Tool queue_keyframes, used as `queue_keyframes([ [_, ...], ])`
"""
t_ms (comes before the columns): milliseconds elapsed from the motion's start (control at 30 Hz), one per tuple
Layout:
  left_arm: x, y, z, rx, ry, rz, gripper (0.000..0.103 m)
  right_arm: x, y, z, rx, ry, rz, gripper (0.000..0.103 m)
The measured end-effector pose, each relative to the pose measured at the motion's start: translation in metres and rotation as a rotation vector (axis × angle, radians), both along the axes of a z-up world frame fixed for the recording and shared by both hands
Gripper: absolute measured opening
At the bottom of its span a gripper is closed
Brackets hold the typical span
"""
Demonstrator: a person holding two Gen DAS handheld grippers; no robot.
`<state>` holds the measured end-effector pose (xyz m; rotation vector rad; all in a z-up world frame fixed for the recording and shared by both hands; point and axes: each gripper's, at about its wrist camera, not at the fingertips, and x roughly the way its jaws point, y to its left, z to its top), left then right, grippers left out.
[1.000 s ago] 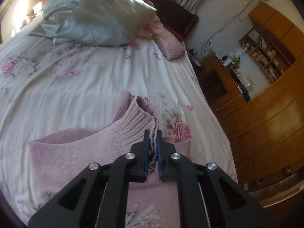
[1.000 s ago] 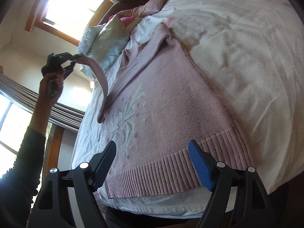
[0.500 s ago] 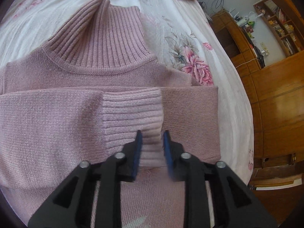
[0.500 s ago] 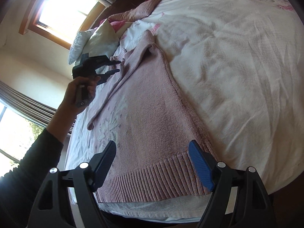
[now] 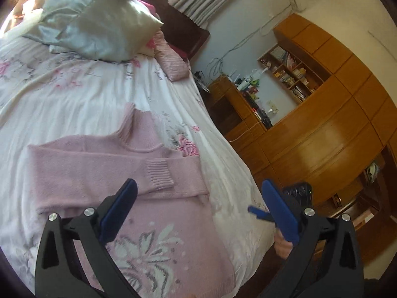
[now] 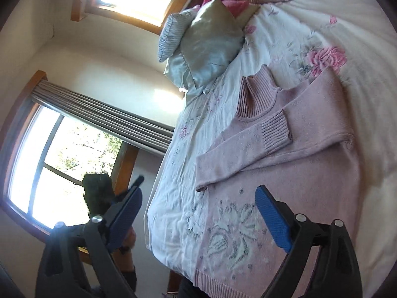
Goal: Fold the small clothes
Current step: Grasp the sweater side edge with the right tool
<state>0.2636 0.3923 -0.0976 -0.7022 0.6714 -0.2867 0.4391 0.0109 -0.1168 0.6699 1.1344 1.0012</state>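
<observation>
Pink turtleneck sweater [image 5: 129,193] lies flat on the floral bedsheet [image 5: 74,104], both sleeves crossed over the chest, ribbed cuff [image 5: 158,173] on top. Left gripper [image 5: 196,208] is spread wide and empty above the sweater; right gripper [image 6: 198,216] likewise spread, holding nothing, near the hem end. Risk: the loose top sleeve likely slides off if the hem is lifted fast, undoing the fold; knit may sag. No brands or readable writing visible.

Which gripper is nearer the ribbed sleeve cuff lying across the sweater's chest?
Left, though narrowly. The left gripper hangs open just short of the cuff, which lies past its left finger. The right gripper hangs open lower, over the flower pattern.
</observation>
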Motion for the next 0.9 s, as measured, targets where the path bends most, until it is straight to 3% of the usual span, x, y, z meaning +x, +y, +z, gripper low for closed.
queue_keyframes([
  [33, -0.016, 0.012, -0.017, -0.012, 0.026, 0.035, 0.1, 0.018, 0.012, -0.01, -0.015, 0.03, 0.005, 0.078],
  [200, -0.082, 0.055, -0.117, -0.097, 0.192, 0.158, 0.1, 0.09, 0.06, -0.086, -0.193, 0.143, 0.005, 0.065],
  [333, -0.107, 0.083, -0.173, -0.2, 0.268, 0.211, 0.099, 0.118, 0.076, -0.131, -0.328, 0.153, -0.033, 0.052],
  [500, -0.116, 0.105, -0.201, -0.306, 0.24, 0.248, 0.1, 0.129, 0.088, -0.151, -0.385, 0.155, -0.037, 0.052],
  [667, -0.112, 0.1, -0.21, -0.319, 0.223, 0.222, 0.1, 0.129, 0.1, -0.156, -0.351, 0.17, 0.001, 0.051],
  [767, -0.11, 0.099, -0.21, -0.335, 0.219, 0.229, 0.1, 0.131, 0.109, -0.153, -0.358, 0.169, 0.014, 0.028],
  [833, -0.111, 0.1, -0.209, -0.345, 0.218, 0.232, 0.1, 0.134, 0.112, -0.146, -0.366, 0.152, 0.001, 0.007],
  [900, -0.112, 0.099, -0.209, -0.341, 0.227, 0.228, 0.099, 0.135, 0.111, -0.129, -0.34, 0.127, -0.008, 0.007],
])
